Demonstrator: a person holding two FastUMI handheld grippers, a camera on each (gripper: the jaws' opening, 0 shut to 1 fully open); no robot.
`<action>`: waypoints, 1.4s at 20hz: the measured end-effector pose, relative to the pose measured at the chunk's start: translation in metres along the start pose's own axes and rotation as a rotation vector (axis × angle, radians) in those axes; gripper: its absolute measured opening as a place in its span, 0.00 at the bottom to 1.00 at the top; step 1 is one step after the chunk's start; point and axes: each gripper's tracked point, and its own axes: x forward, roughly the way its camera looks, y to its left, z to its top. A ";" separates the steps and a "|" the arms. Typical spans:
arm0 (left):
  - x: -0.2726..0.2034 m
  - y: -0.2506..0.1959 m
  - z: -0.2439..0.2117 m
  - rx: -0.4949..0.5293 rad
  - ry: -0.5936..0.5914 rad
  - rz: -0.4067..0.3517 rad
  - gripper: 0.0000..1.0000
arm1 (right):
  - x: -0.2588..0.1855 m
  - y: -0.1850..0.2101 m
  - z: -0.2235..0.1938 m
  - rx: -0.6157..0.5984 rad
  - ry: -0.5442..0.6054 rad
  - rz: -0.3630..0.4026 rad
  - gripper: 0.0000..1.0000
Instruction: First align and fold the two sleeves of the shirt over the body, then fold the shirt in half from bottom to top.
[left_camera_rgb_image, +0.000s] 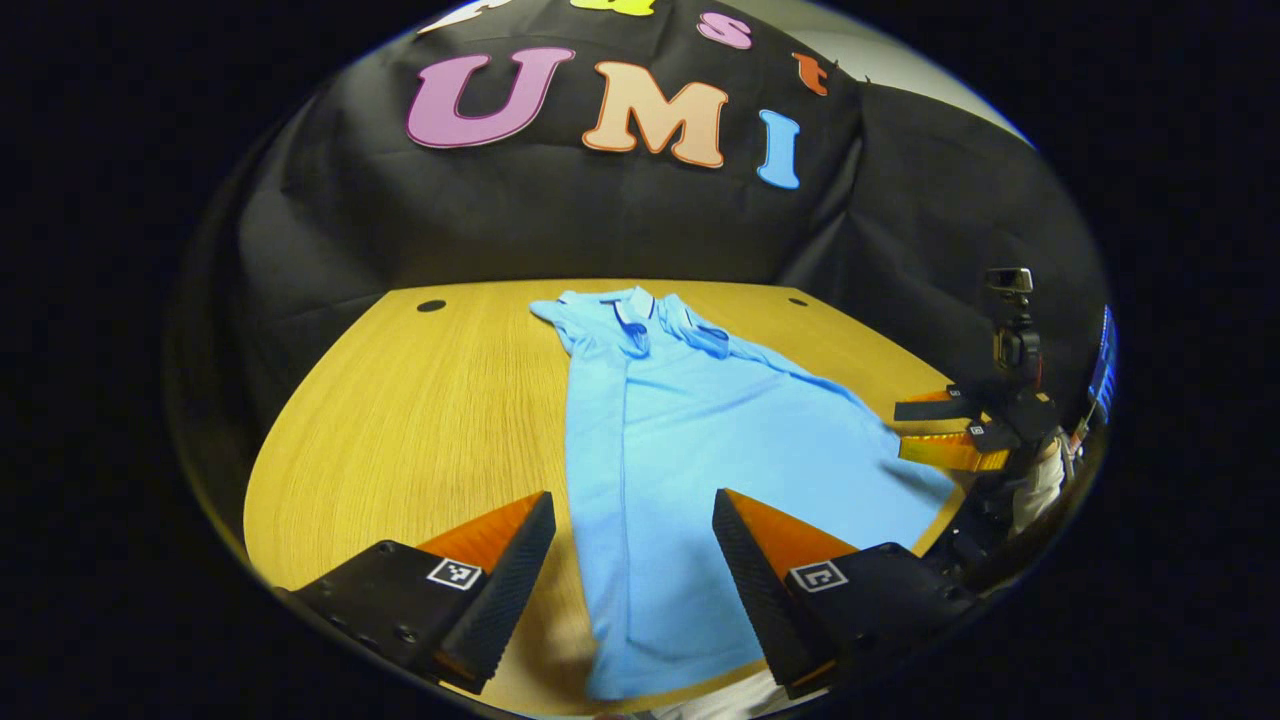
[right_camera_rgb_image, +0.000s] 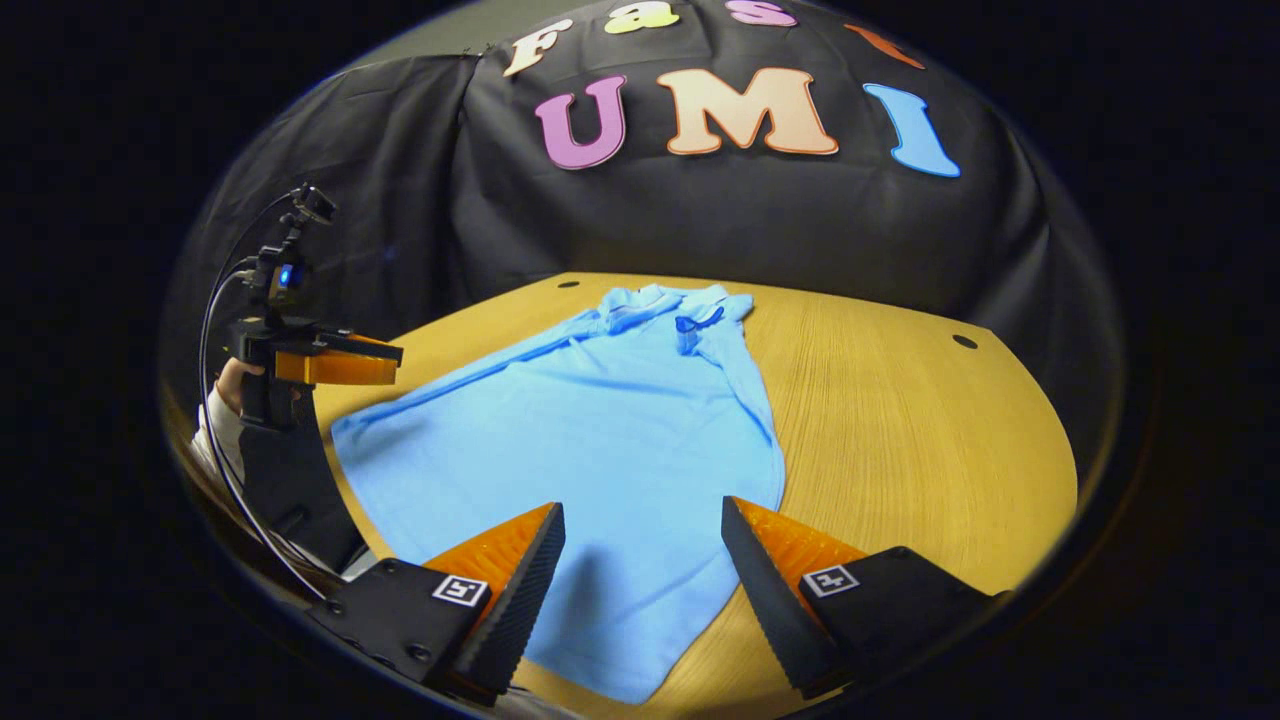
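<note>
Blue polo shirt (left_camera_rgb_image: 690, 440) lies flat on my wooden worktop (left_camera_rgb_image: 420, 420), collar (right_camera_rgb_image: 690, 300) at the far end and hem toward me at the near edge. I judge the sleeve step mostly or wholly done: both long sides look like straight folded edges, and a doubled strip of cloth runs down the shirt's left side in the left gripper view. The fold up near the right shoulder looks bunched, so I cannot be sure that sleeve sits square over the body. The bottom-to-top fold is not yet done; the shirt is at full length.

My left gripper (left_camera_rgb_image: 630, 560) hovers over the near left part of the shirt, jaws spread wide and holding nothing. My right gripper (right_camera_rgb_image: 640, 570) hangs over the near right corner, jaws likewise spread and empty. Each shows in the other's view off to the side, above the worktop's edge, with a bit of hand and sleeve behind it.

Hard to make out: whether the sleeves overlap under the folds, and the exact line of the hem, since the near corner bends away at the bottom of both views and my own fingers cover parts of it.
</note>
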 end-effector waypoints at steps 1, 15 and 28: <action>-0.005 -0.002 -0.010 -0.005 0.013 0.002 0.95 | -0.006 0.003 -0.007 -0.005 0.012 0.000 0.98; -0.027 -0.012 -0.060 -0.053 0.036 0.050 0.96 | -0.035 0.010 -0.045 0.013 0.054 -0.054 0.94; -0.021 -0.024 -0.068 0.054 0.013 0.072 0.85 | -0.032 0.038 -0.043 -0.027 0.055 0.020 0.62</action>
